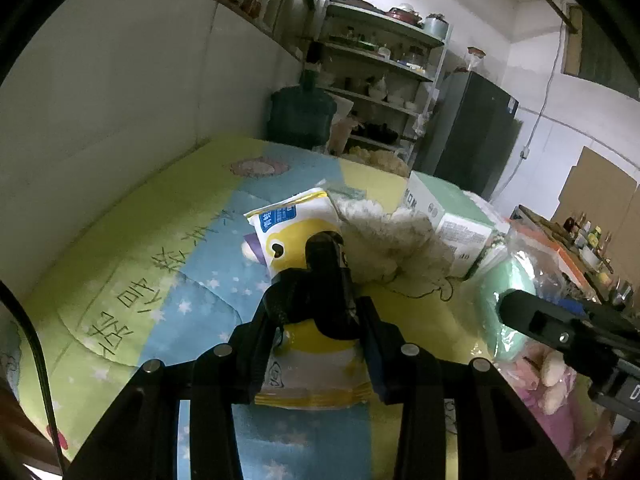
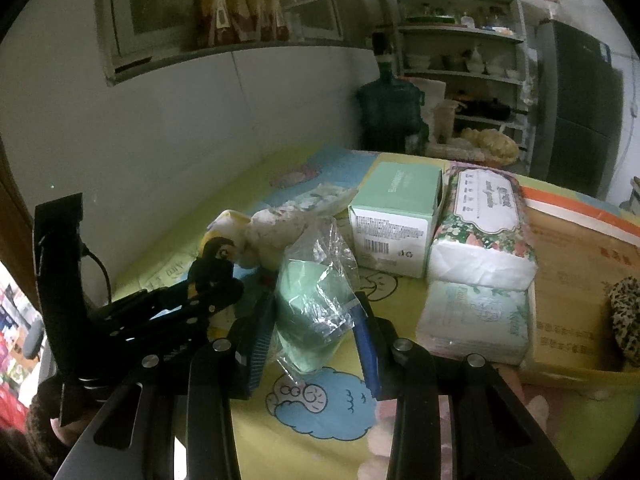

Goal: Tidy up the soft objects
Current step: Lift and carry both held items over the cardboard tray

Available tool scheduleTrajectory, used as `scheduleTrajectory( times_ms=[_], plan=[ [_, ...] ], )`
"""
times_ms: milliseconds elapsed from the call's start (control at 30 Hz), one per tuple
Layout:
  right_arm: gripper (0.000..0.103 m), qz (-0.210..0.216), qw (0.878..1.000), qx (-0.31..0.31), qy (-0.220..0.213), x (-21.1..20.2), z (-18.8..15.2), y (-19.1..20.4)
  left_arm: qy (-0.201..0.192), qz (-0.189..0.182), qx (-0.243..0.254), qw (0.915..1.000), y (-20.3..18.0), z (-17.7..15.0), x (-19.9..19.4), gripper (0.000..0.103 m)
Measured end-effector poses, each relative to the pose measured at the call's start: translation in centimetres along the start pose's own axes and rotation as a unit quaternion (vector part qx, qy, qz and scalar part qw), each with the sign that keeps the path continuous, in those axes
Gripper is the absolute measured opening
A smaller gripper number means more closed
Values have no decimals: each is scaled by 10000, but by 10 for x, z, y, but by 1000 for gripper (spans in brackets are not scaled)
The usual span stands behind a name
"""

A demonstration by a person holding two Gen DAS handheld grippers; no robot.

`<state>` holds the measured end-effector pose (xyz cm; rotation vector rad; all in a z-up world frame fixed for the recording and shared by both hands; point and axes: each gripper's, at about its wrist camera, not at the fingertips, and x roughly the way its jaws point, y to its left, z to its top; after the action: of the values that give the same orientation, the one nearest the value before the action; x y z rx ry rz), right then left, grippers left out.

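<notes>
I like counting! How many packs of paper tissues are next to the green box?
2. A floral tissue pack sits right of the green box, stacked on a pale green tissue pack beneath it. More may be hidden behind them.

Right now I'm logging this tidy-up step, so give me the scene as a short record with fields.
surface: cartoon-print quilt
left gripper: shut on the yellow-and-white soft pack
right gripper: shut on the green item in clear plastic wrap
beside the pack: fluffy cream bundle
behind: mint-green box, floral tissue pack
right edge: cardboard box
</notes>
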<state>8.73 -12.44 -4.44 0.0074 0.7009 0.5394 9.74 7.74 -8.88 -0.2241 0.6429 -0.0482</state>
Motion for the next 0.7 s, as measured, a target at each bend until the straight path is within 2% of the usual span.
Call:
scheduleTrajectory(
  times_ms=[267, 700],
  plan=[
    [40, 17, 9999, 36, -166, -12, 2, -3, -328, -60, 82, 9994, -8, 11, -26, 41],
    [40, -174, 9983, 186, -515, -46, 4, -23, -597, -481, 544, 9956, -55, 31, -43, 41]
  ],
)
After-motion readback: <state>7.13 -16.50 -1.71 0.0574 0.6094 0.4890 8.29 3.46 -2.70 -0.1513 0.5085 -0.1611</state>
